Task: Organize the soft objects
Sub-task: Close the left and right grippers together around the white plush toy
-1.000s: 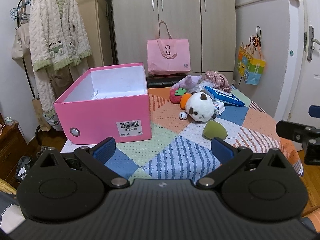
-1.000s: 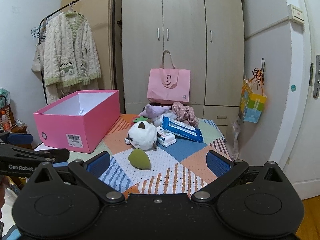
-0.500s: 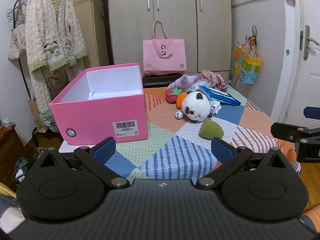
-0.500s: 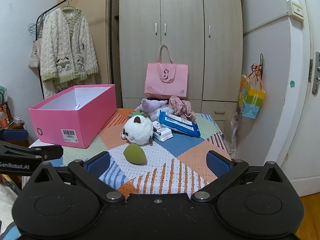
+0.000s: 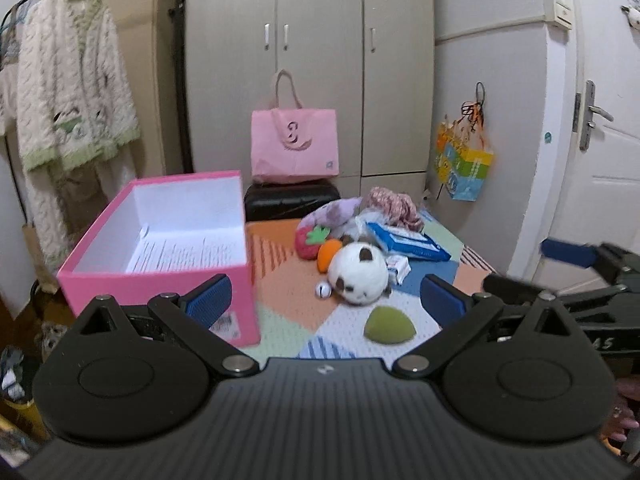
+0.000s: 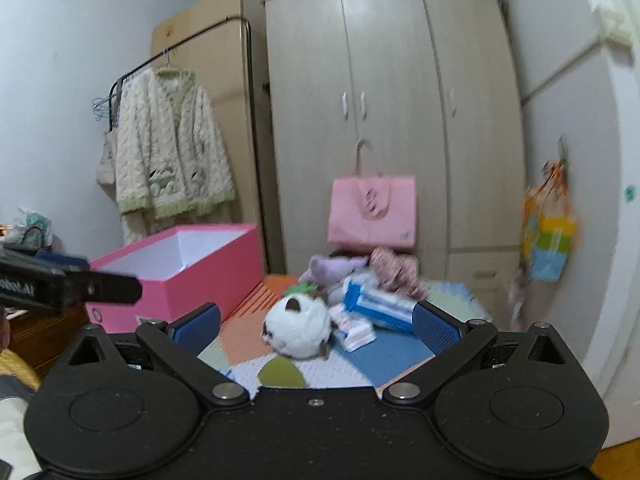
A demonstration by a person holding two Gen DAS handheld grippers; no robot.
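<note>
An open pink box (image 5: 168,240) stands on the left of the patchwork table (image 5: 288,292); it also shows in the right wrist view (image 6: 188,268). To its right lie a white panda plush (image 5: 358,270), a green wedge-shaped soft toy (image 5: 388,326), a strawberry plush (image 5: 310,240), an orange carrot plush (image 5: 328,254) and a purple plush (image 5: 332,214). My left gripper (image 5: 324,302) is open and empty, in front of the toys. My right gripper (image 6: 316,328) is open and empty, close before the panda (image 6: 298,332) and green toy (image 6: 280,374).
A blue wipes pack (image 5: 408,242), a small tissue pack (image 5: 398,268), a little bell (image 5: 322,290) and a pink crumpled cloth (image 5: 394,202) lie among the toys. A pink tote bag (image 5: 294,148) stands behind the table. A wardrobe and a door close the back and right.
Both grippers have moved forward over the table towards the toys, and both views have tilted upward. Both stay open and empty. The toys have not moved.
</note>
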